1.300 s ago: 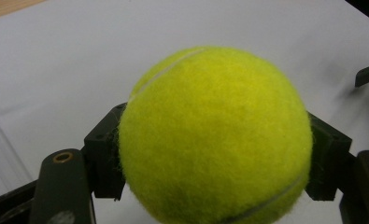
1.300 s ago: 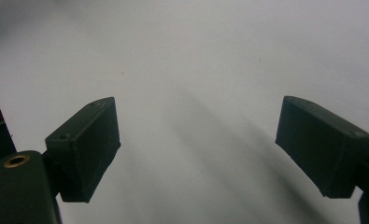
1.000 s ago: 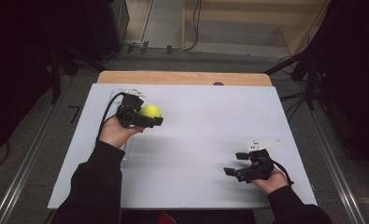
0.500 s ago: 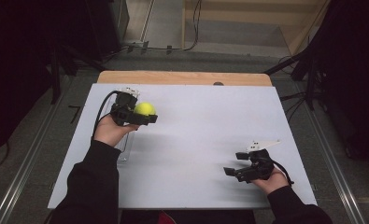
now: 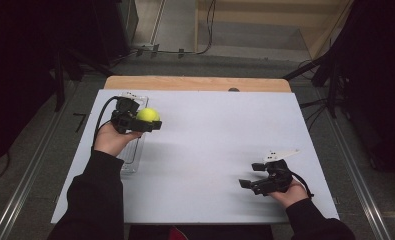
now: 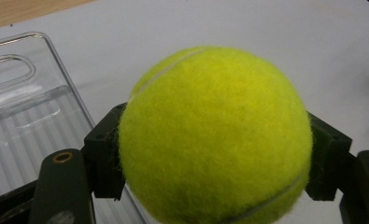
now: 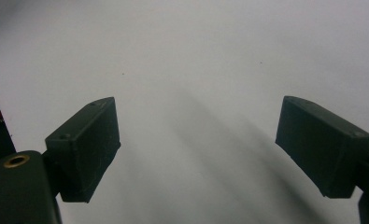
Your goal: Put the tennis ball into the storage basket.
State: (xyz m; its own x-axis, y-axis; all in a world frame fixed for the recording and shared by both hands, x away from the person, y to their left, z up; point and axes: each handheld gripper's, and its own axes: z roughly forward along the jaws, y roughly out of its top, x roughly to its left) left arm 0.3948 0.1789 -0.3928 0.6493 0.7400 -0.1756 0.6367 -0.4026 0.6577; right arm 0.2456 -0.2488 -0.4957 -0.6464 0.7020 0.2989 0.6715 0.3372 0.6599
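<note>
High view had the tennis ball (image 5: 148, 114) up at the far left of the counter (image 5: 210, 150), pinned between the fingers (image 5: 155, 125) of the left gripper (image 5: 146, 121) and carried just above the white surface. Left gripper view brought it right up close: the ball (image 6: 215, 135), fuzzy and bright yellow with its pale seam curving over the top, was squeezed from both sides by the black fingers (image 6: 105, 158), one pad pressed into each flank. Just beside and below it sat a clear plastic tray (image 6: 28, 116), ribbed along its bottom, with a slotted handle at its far end; from above, that tray (image 5: 131, 155) lay along the counter's left edge, partly under the left hand (image 5: 112, 140). A black cable looped from the gripper back over the wrist. Well apart, at the near right, the right gripper (image 5: 252, 175) rested low by the counter in the right hand (image 5: 290, 190), a pale plate on top. Right gripper view showed its fingers (image 7: 84, 144) spread wide, bare white counter (image 7: 196, 70) between them and soft shadows stretching across it.
</note>
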